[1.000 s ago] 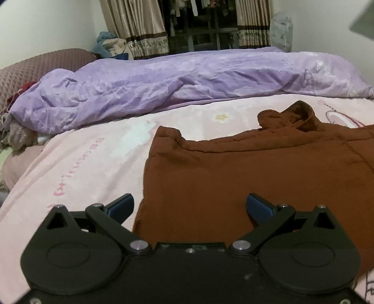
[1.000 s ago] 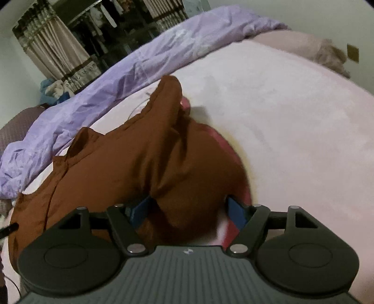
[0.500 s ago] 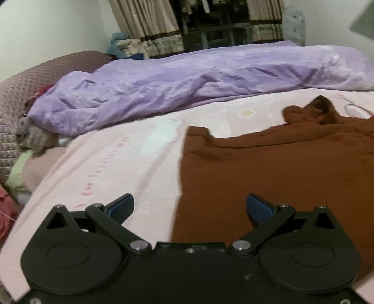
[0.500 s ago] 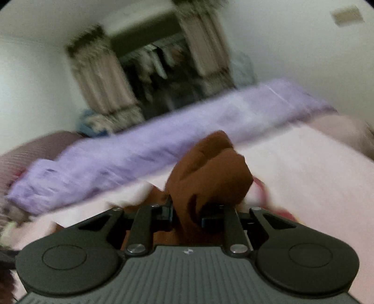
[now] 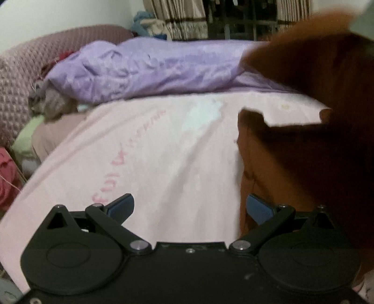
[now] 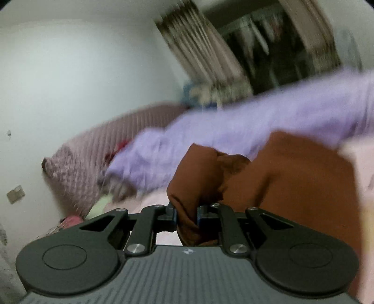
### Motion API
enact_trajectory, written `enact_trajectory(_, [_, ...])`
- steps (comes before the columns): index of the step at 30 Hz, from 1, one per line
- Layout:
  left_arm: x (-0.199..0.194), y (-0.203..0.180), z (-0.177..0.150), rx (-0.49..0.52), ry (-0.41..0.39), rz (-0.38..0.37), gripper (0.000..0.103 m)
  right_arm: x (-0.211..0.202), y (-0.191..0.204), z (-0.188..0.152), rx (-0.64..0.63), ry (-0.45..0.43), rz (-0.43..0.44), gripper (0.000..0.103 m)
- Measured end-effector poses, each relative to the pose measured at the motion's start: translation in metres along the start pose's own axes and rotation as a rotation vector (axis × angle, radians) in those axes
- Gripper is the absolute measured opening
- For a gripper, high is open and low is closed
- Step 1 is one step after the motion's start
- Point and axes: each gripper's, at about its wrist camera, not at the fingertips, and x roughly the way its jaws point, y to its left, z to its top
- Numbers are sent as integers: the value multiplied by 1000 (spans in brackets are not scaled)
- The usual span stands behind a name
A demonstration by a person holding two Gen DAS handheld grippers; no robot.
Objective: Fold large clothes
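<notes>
A large brown garment (image 5: 303, 163) lies on the pink bed sheet (image 5: 163, 152) at the right of the left wrist view, with part of it lifted high at the top right. My left gripper (image 5: 189, 208) is open and empty, low over the sheet just left of the garment's edge. My right gripper (image 6: 186, 214) is shut on a bunched fold of the brown garment (image 6: 292, 182) and holds it up in the air.
A crumpled purple duvet (image 5: 152, 67) lies across the far side of the bed. A quilted mauve headboard (image 5: 28, 70) and a green pillow (image 5: 25, 138) are at the left. Curtains and a dark window (image 5: 233, 18) are behind.
My right gripper closed on the garment and lifted it, swinging left. My left gripper shifted left, off the garment and over the bare sheet.
</notes>
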Motion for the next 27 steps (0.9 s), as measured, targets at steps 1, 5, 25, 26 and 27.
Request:
enact_trajectory(1, [4, 1, -4, 0, 11, -7, 103, 10, -3, -14, 15, 34, -15, 15])
enact_trajectory(5, [15, 2, -15, 6, 35, -29, 103, 40, -19, -57, 82, 119, -72, 14])
enact_trajectory(25, [16, 8, -33, -15, 73, -36, 103, 45, 14, -75, -41, 160, -165, 14])
enact_trajectory(26, [14, 9, -32, -16, 76, -35, 103, 43, 23, -70, -89, 176, -182, 15])
enact_trajectory(27, [12, 10, -30, -22, 82, -36, 103, 38, 35, -62, -146, 193, -197, 20])
